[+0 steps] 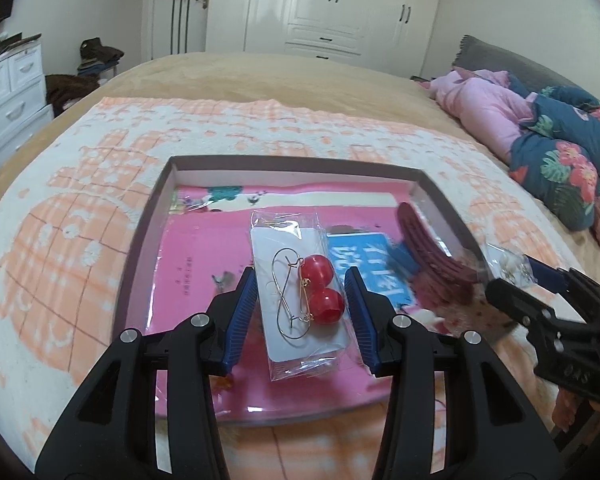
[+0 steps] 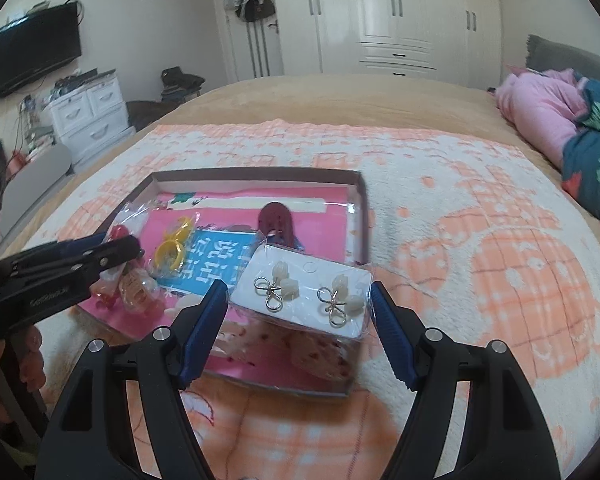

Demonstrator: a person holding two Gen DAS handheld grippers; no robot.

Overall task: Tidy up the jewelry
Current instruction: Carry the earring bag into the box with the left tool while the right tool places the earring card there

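Jewelry packets sit between both pairs of fingers, above a shallow tray [image 1: 140, 240] lined with pink printed paper. The left gripper [image 1: 303, 304] has its blue fingers [image 1: 242, 312] partly closed, pinching the clear sleeve of a red ball earring packet [image 1: 300, 296] by its two long edges; the card lies flat between the pads. To the right of those fingers a dark red comb-like piece [image 1: 432, 256] lies in the tray, and further right the other tool shows. The right gripper [image 2: 300, 320] stands wider, its fingers [image 2: 204, 328] pressing the ends of a white flower earring packet [image 2: 306, 298], held crosswise over the tray's near right part. Left of those fingers lie yellow rings [image 2: 174, 246] in a clear bag. The tray rests on a peach and white towel [image 2: 480, 240] spread over a tan bed [image 1: 260, 76]; white wardrobes [image 1: 320, 4] stand behind, a pink and floral quilt [image 1: 540, 136] at the right. Both tools slope downward toward the tray, and a hand [image 2: 4, 364] grips the left one at the right wrist view's left edge.
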